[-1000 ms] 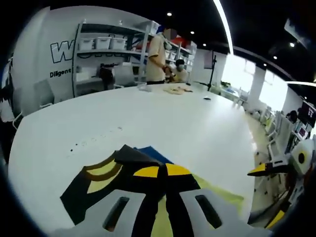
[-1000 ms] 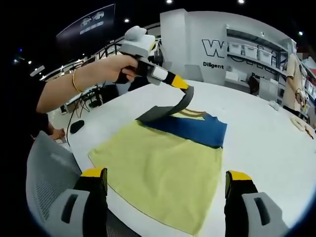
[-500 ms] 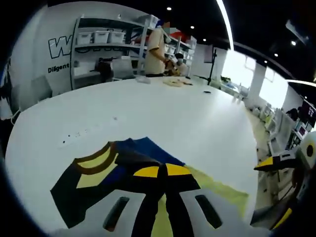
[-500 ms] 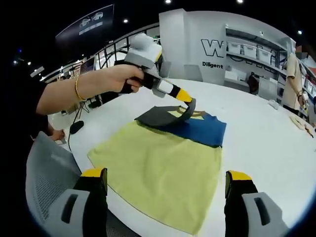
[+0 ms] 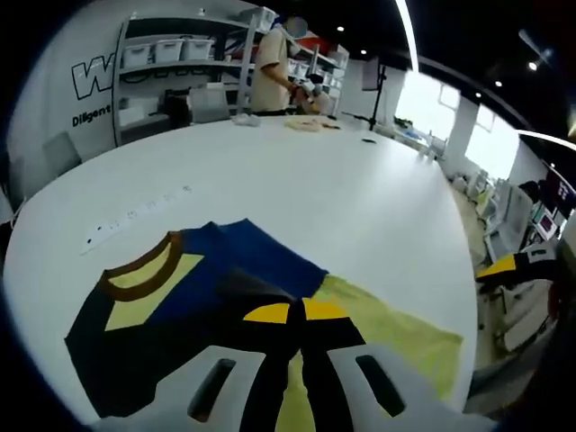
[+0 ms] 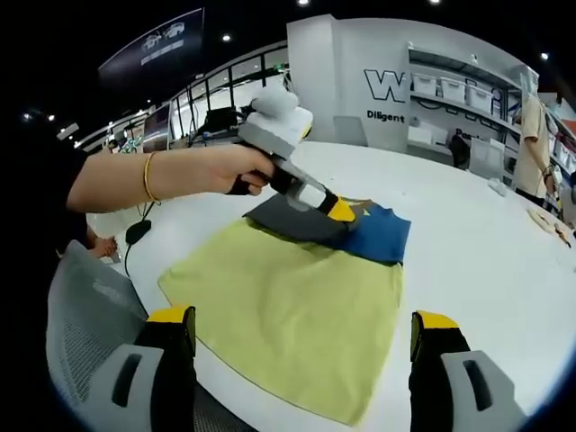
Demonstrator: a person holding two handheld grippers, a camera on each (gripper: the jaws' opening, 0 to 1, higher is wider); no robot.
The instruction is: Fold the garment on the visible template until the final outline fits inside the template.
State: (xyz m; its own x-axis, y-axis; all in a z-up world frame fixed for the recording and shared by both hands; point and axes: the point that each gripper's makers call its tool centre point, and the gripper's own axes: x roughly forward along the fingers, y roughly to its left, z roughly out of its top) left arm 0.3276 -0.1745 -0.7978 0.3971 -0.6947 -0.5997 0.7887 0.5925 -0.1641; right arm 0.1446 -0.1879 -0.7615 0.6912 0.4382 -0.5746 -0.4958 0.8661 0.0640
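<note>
A shirt lies flat on the white table (image 6: 477,261), with a yellow body (image 6: 288,297), a blue chest band (image 6: 380,236) and a brown-edged collar (image 5: 135,274). Its dark grey sleeve (image 6: 292,219) is folded over onto the shirt near the collar. A hand holds my left gripper (image 6: 340,211) low on that sleeve. In the left gripper view its yellow tips (image 5: 290,312) are shut on the dark cloth (image 5: 243,288). My right gripper (image 6: 301,333) hovers over the yellow hem, open, with nothing between its fingers (image 6: 171,317). Its yellow tip also shows in the left gripper view (image 5: 508,265).
A grey mesh chair (image 6: 90,315) stands at the table's near edge, with a dark mouse (image 6: 138,231) further along it. People (image 5: 270,58) stand by shelves with bins (image 5: 166,49) beyond the table's far end. Small items (image 5: 310,124) lie there.
My left gripper has come down with the grey sleeve, from lifted in the air to low on the shirt by the collar. The right gripper has stayed put.
</note>
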